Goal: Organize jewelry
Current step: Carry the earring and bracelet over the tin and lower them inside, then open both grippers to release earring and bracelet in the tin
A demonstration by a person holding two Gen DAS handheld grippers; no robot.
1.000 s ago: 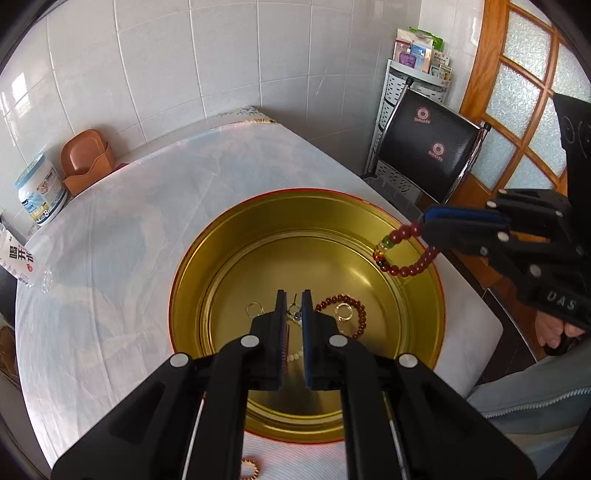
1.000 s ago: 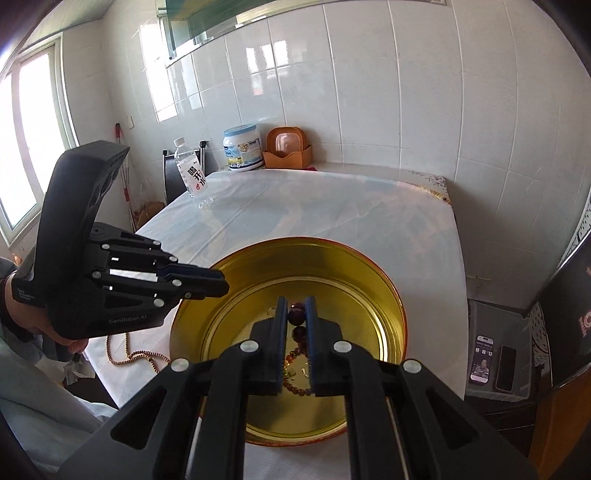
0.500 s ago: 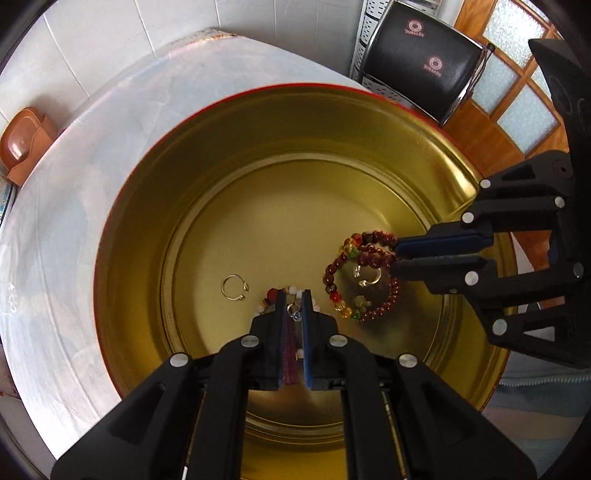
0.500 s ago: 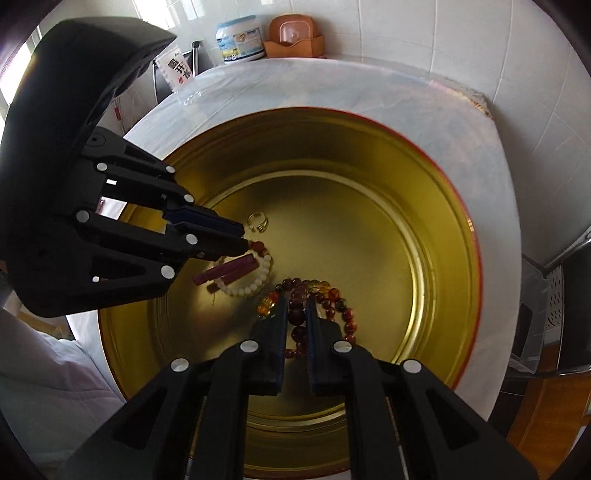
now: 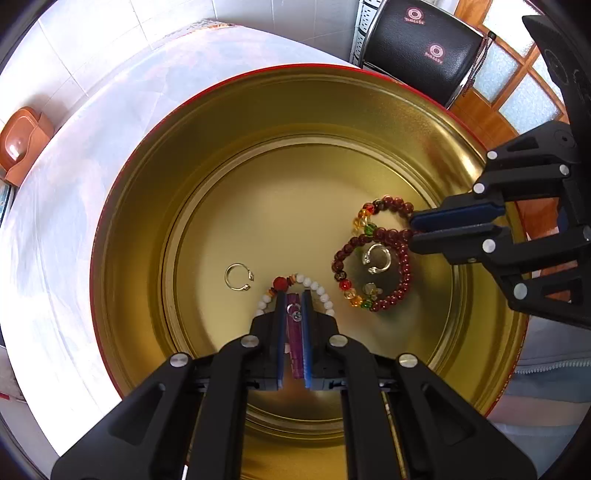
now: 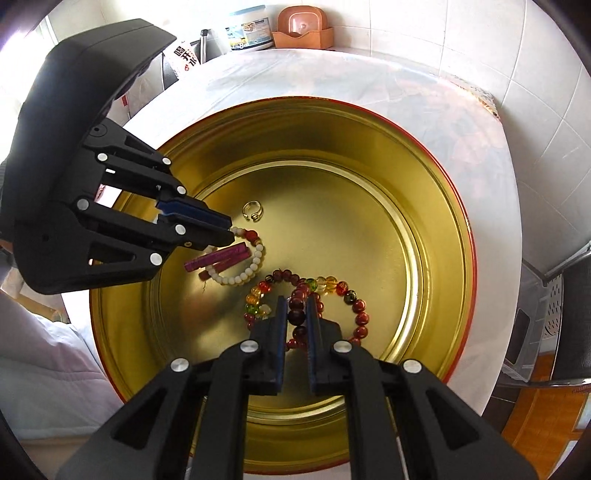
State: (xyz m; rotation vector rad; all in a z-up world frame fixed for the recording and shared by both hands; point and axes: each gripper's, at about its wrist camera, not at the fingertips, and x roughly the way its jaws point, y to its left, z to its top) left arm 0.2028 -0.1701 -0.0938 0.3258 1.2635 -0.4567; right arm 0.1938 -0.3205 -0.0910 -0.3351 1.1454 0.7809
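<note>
Left wrist view: left gripper point(image 5: 294, 306) is low inside the gold tin point(image 5: 155, 206), fingers nearly together, pinching the purple tassel point(image 5: 294, 334) of the white bead bracelet point(image 5: 317, 288), w/ a small silver ring piece caught between the pads too. White beads arc around the fingertips, lying on the tin floor. Just left of them, apart, lies 1 open gold ring point(image 5: 239, 277).

Right gripper point(image 5: 412, 230) comes in from the right side, fingers clamped on the upper dark red bead bracelet point(image 5: 391, 205), which has a few amber + green beads. It overlaps a 2nd dark red bracelet point(image 5: 402, 273) lying flat; inside that loop sit a silver ring point(image 5: 376, 258) and a small pale charm.

Right wrist view: right gripper point(image 6: 296, 308) grips big dark red beads point(image 6: 296, 315) between its pads; rest of both red bracelets is spread on the tin point(image 6: 436, 206) floor around the tips. Left gripper point(image 6: 231, 234) sits at the white bracelet point(image 6: 243, 273), purple tassel point(image 6: 218, 258) trailing under its fingers. Gold ring point(image 6: 253, 211) lies just beyond.

Tin stands on a table point(image 6: 332, 74) w/ a white cloth. At the far wall: orange holder point(image 6: 303, 31) and a white tub point(image 6: 247, 31). Black chair point(image 5: 424, 48) beside the table.
</note>
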